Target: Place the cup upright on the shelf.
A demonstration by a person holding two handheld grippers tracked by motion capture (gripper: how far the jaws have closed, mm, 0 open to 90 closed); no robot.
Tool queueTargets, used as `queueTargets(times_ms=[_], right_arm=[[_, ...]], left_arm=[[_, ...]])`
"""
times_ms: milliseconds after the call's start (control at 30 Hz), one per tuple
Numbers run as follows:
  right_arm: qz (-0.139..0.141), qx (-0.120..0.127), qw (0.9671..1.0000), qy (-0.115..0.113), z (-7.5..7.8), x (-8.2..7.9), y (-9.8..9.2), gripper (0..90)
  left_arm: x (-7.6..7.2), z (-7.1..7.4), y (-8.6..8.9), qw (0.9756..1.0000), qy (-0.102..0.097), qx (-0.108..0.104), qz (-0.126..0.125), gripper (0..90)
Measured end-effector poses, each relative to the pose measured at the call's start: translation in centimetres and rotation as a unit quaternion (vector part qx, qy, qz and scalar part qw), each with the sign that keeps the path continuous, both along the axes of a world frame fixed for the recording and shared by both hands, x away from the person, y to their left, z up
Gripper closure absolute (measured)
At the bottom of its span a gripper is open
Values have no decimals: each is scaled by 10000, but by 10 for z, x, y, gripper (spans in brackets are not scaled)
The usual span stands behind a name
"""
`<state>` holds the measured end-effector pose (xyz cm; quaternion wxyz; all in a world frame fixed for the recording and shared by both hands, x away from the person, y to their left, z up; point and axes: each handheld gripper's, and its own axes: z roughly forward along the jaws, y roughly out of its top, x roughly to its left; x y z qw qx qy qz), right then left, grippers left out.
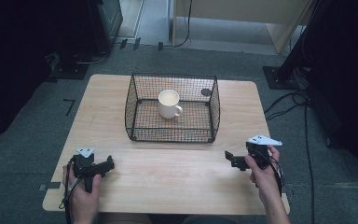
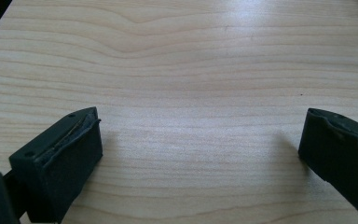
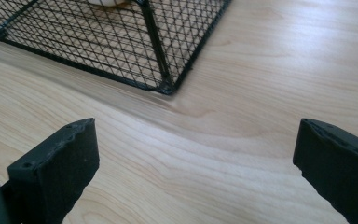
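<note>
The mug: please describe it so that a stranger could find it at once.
On the wooden table, look at the black wire basket near the far edge. The mug stands upright inside it, handle toward the right tool's side. It is the sole white thing there.

White mug [image 1: 169, 103] upright inside black wire basket [image 1: 135, 93].

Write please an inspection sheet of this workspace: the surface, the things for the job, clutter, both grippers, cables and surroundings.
Surface: light wooden table, bare at the near side.
Job's things: black wire basket at the table's middle; white mug upright inside it, handle toward the right.
Clutter: nothing seen.
Grippers: left gripper held low over the near left of the table, jaws wide apart, empty; right gripper at the near right, jaws wide apart, empty, facing a basket corner.
Cables: one trails from each gripper; more cables lie on the floor right of the table.
Surroundings: grey carpet, dark equipment at both sides.
</note>
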<state>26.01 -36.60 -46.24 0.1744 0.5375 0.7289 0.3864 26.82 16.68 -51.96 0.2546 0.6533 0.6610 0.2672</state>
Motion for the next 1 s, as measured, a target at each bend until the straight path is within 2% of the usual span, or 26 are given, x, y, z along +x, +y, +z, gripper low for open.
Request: queueTargets(times_ms=[533,1000], right_arm=[[-385,-43,9991,161,-21,-16,-29,1],[-651,-65,9975,284,-34,-31,-50,1]], left_arm=[[0,0,0,10000,0,1,-1,0],[0,0,0,10000,-3,-2,3,0]])
